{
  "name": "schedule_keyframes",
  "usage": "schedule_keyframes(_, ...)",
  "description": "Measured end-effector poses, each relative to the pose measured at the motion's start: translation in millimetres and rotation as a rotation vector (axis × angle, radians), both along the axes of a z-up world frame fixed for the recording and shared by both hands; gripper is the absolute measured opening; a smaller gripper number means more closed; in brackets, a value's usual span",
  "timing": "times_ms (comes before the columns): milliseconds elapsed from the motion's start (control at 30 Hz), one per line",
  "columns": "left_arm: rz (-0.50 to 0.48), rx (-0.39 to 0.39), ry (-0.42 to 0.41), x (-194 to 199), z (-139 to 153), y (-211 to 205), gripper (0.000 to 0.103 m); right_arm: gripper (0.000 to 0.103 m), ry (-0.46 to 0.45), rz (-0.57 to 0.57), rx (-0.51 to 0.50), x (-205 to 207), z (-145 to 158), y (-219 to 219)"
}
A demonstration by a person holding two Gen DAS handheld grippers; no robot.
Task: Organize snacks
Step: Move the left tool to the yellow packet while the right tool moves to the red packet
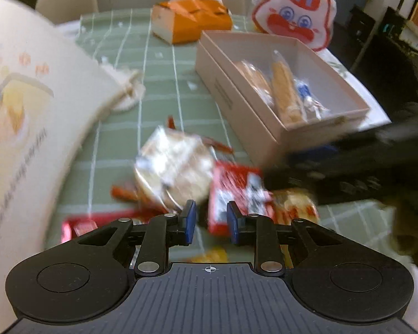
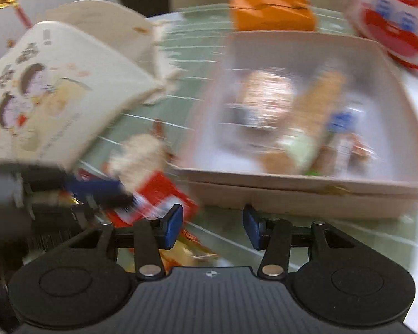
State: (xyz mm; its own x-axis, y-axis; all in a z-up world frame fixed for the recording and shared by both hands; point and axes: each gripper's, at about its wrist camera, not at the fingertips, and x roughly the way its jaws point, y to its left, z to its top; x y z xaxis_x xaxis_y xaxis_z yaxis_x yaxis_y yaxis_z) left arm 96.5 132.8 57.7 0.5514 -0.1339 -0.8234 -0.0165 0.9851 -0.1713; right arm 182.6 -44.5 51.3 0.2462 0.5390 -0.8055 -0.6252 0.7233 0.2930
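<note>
Nearest, seen from the left wrist: left gripper [image 1: 210, 224] with blue pads parted and nothing between them, hovering low over a loose heap of snacks on a green checked tablecloth [image 1: 158, 83]. Directly ahead of the gap, slightly right, a red snack packet [image 1: 234, 192] lying flat, long axis running roughly away from the tongs; just left of it and touching, a round clear-wrapped pastry [image 1: 174, 167]. Reaching in from the right over the same heap, the right gripper [image 2: 211, 226], also spread wide and empty, the red packet off to its left. Likely closer to the packet: the left. Farther on and to the right, an open pale box [image 1: 237, 105] already holding wrapped snacks. Beyond that, an orange carton [image 1: 192, 21] and a rabbit-face bag [image 1: 294, 11]
</note>
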Motion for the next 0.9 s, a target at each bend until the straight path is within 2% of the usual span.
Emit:
schedule_keyframes(67, 0.007, -0.045, 0.013, -6.1, -1.1, 2.9, 0.029, 0.050, 0.026, 0.052, 0.026, -1.5, -1.1, 13.8)
schedule_keyframes(167, 0.058, -0.076, 0.019, -15.3, -1.3, 11.2, 0.030, 0.047, 0.030, 0.102, 0.003, -10.4, -7.6, 25.7)
schedule_keyframes(233, 0.143, -0.119, 0.000, -23.2, 0.5, 20.9, 0.028, 0.045, 0.048, 0.097, 0.012, -11.6, -14.3, 20.4)
schedule_keyframes(300, 0.210, -0.173, -0.019, -27.4, 2.9, 28.5, 0.028, 0.038, 0.074, 0.087, 0.025, -14.6, -16.5, 7.4)
schedule_keyframes(400, 0.252, -0.211, -0.014, -23.2, 1.9, 24.8, 0.028, 0.038, 0.071, 0.071, 0.013, -24.2, -17.9, -13.2)
schedule_keyframes(533, 0.216, -0.190, 0.021, -12.1, -8.9, -6.7, 0.030, 0.038, 0.036, 0.076, -0.026, -46.3, -14.9, -43.8)
schedule_keyframes(567, 0.210, -0.172, 0.032, -9.3, -11.5, -15.9, 0.033, 0.038, 0.044, 0.075, -0.024, -52.7, -15.1, -51.5)
schedule_keyframes(633, 0.197, -0.119, 0.040, -3.0, -13.1, -33.0, 0.045, 0.038, 0.049, 0.080, -0.028, -62.7, -14.1, -62.1)
schedule_keyframes(733, 0.195, -0.088, 0.051, 0.6, -13.0, -46.2, 0.046, 0.039, 0.026, 0.074, -0.046, -72.3, -12.5, -70.2)
schedule_keyframes(833, 0.218, -0.115, 0.074, -10.3, -11.7, -43.2, 0.044, 0.050, -0.029, 0.080, -0.069, -78.6, -8.4, -69.5)
schedule_keyframes(900, 0.254, -0.092, 0.065, -28.2, -5.1, -38.5, 0.042, 0.051, -0.066, 0.101, -0.069, -82.0, -6.1, -64.8)
